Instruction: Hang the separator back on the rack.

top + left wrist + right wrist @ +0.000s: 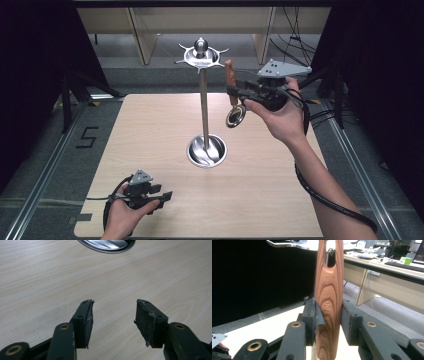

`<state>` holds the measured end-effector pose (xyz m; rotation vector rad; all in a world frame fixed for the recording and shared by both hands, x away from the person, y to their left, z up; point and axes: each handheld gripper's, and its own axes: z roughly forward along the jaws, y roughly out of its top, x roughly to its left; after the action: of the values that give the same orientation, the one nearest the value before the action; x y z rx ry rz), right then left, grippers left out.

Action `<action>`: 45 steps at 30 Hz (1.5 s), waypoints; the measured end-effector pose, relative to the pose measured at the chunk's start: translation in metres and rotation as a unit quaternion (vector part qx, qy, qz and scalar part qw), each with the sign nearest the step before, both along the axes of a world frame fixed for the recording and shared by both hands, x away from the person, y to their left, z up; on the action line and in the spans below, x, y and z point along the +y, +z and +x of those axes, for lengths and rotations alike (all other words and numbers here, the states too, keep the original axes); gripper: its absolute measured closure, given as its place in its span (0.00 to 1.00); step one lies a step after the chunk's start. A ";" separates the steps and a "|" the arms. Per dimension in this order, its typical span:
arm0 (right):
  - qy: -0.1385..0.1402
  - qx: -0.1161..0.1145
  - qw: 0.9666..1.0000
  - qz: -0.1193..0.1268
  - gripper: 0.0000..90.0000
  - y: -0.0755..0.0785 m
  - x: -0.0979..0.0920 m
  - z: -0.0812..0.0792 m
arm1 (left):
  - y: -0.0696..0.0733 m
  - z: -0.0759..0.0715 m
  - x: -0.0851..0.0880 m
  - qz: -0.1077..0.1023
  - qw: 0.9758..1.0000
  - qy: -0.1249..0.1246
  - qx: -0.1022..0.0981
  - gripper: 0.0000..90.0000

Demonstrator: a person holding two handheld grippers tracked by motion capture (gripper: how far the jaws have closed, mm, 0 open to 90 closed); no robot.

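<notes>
A wooden-handled utensil with a round metal head (232, 95) is held upright in the right gripper (235, 91), above the far right part of the pale wooden surface (150, 130); its long axis is vertical, the reddish-brown handle (329, 300) pointing up and the head hanging down. The jaws are clamped narrowly on the handle's sides. Beside it stands a tall steel stand with a round base (204, 110). The left gripper (162, 197) is rested near the near left corner, its jaws parted with nothing between them.
</notes>
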<state>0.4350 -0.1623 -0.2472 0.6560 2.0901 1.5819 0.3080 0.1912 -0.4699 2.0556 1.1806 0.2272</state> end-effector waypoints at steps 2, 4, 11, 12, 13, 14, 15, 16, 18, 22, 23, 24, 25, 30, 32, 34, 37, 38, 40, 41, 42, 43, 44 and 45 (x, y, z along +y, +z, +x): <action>0.000 0.003 1.000 -0.002 0.76 0.000 0.001 0.000 | 0.000 0.000 0.000 0.000 1.000 0.000 0.000 0.52; -0.002 0.012 1.000 0.001 0.76 -0.001 0.003 0.000 | 0.000 0.000 0.000 0.000 1.000 -0.001 0.000 0.52; -0.001 0.007 1.000 -0.003 0.76 -0.002 0.006 0.004 | 0.000 0.000 0.000 -0.001 1.000 0.000 -0.001 0.52; 0.001 0.012 1.000 -0.001 0.76 -0.002 0.006 0.004 | 0.000 0.000 0.000 -0.001 1.000 0.000 -0.001 0.52; 0.000 0.014 1.000 0.001 0.76 -0.002 0.007 0.004 | 0.000 0.000 0.000 -0.001 1.000 0.000 -0.001 0.52; -0.001 0.017 1.000 0.002 0.76 -0.002 0.007 0.004 | 0.000 0.000 0.000 -0.002 1.000 0.001 -0.001 0.52; 0.000 0.012 1.000 0.000 0.76 -0.002 0.008 0.005 | 0.000 0.000 0.000 0.002 1.000 0.000 -0.001 0.52; 0.000 0.012 1.000 -0.001 0.76 -0.002 0.008 0.006 | 0.000 0.000 0.000 0.000 1.000 -0.001 0.000 0.52; 0.000 0.011 1.000 -0.002 0.76 -0.002 0.008 0.006 | 0.000 0.000 0.001 0.004 1.000 -0.004 0.001 0.52; 0.004 0.016 1.000 0.001 0.76 -0.002 0.010 0.008 | -0.001 0.000 -0.002 -0.004 1.000 0.009 -0.003 0.52; 0.004 0.016 1.000 0.001 0.76 -0.002 0.010 0.008 | -0.001 0.000 -0.002 -0.004 1.000 0.009 -0.003 0.52; 0.004 0.016 1.000 0.001 0.76 -0.003 0.011 0.009 | -0.001 0.000 -0.002 -0.004 1.000 0.009 -0.003 0.52; 0.003 0.018 1.000 0.000 0.76 -0.003 0.011 0.009 | -0.001 0.000 -0.001 -0.004 1.000 0.008 -0.002 0.52; 0.001 0.019 1.000 0.002 0.76 -0.003 0.013 0.009 | -0.001 0.000 -0.002 -0.005 1.000 0.008 -0.003 0.52; 0.002 0.022 1.000 0.005 0.76 -0.005 0.014 0.009 | -0.001 0.000 -0.002 -0.004 1.000 0.008 -0.003 0.52; 0.000 0.017 1.000 0.005 0.76 -0.006 0.014 0.010 | -0.001 0.000 -0.002 -0.005 1.000 0.008 -0.003 0.52; 0.001 0.017 1.000 0.004 0.76 -0.006 0.015 0.010 | -0.001 0.000 -0.002 -0.004 1.000 0.008 -0.003 0.52; -0.002 0.022 1.000 0.006 0.76 -0.007 0.016 0.010 | -0.001 0.000 -0.001 -0.003 1.000 0.001 0.000 0.52; -0.002 0.020 1.000 0.007 0.75 -0.008 0.017 0.010 | -0.001 0.000 -0.001 -0.004 1.000 0.000 0.000 0.52; -0.002 0.020 1.000 0.007 0.75 -0.008 0.017 0.010 | -0.001 0.000 -0.001 -0.004 1.000 0.000 0.000 0.52; -0.004 0.023 1.000 0.006 0.73 -0.009 0.018 0.009 | -0.001 0.000 -0.001 -0.003 1.000 0.001 -0.001 0.52; -0.004 0.014 1.000 0.000 0.71 -0.010 0.018 0.009 | -0.001 -0.001 -0.001 -0.003 1.000 0.002 -0.001 0.52; -0.006 0.014 1.000 0.001 0.68 -0.011 0.019 0.008 | -0.001 -0.001 -0.001 -0.005 1.000 0.002 -0.001 0.52; -0.006 0.014 1.000 0.001 0.68 -0.011 0.019 0.008 | -0.001 -0.001 -0.001 -0.005 1.000 0.002 -0.001 0.52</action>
<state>0.4432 -0.1435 -0.2581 0.6935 2.1003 1.5774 0.3075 0.1899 -0.4706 2.0442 1.1816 0.2256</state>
